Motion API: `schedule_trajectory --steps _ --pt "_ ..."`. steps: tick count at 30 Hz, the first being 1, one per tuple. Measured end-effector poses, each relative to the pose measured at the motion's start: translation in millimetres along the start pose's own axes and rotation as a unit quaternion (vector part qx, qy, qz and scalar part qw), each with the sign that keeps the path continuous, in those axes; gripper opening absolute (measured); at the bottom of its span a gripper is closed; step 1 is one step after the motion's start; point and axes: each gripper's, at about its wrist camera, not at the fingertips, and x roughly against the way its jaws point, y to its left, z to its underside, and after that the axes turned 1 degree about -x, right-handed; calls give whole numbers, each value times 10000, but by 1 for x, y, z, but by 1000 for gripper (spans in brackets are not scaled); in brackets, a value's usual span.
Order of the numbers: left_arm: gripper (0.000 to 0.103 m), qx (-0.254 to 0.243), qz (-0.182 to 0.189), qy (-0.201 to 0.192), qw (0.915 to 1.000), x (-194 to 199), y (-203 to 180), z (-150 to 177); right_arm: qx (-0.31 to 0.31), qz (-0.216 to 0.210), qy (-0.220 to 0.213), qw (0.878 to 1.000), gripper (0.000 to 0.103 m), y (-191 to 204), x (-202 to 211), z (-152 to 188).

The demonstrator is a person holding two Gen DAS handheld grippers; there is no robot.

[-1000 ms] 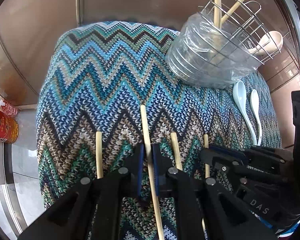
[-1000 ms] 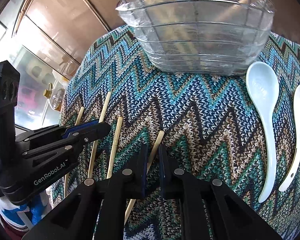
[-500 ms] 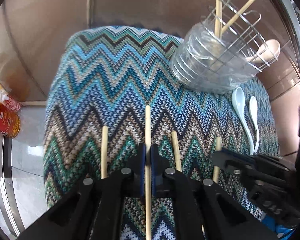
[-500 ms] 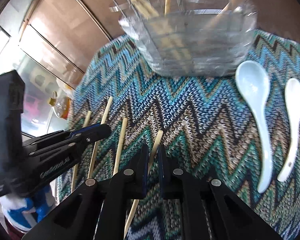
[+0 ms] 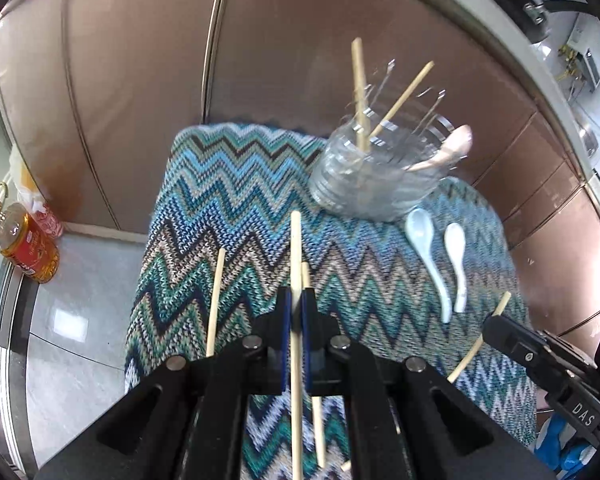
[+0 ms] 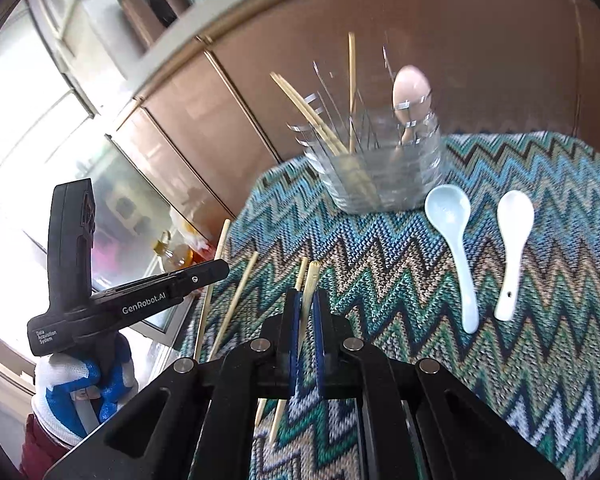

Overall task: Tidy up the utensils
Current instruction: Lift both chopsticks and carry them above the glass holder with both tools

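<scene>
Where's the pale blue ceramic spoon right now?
In the right wrist view, the pale blue ceramic spoon lies flat on the zigzag knitted cloth, just in front of the clear holder, with the white ceramic spoon on its right.

We are recording both handheld units as matte black plastic. The left gripper [image 5: 295,308] is showing two flat fingers lined with blue pads [image 5: 285,320], hinged on angular black linkage arms with round silver pivot screws. The right gripper [image 6: 305,312] is presenting the same build: blue-lined fingers, black linkages, four silver pivots. From the right wrist view, the left unit's side is bearing white lettering, "GenRobot.AI" and "Data Acquisition System", below a tall black upright housing. From the left wrist view, the right unit is displaying "DAS" in white. The left hand [image 6: 82,384] is wearing a white-and-blue glove over a dark red sleeve.
</scene>
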Motion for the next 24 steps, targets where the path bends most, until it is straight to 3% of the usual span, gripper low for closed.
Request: schedule_trajectory --steps 13,24 --pt "4 -244 100 -972 9949 82 -41 -3 242 -25 -955 9951 5 18 84 -2" --pt "4 -74 647 -2483 9665 126 -72 -67 621 167 -2021 9773 5 37 127 -75"
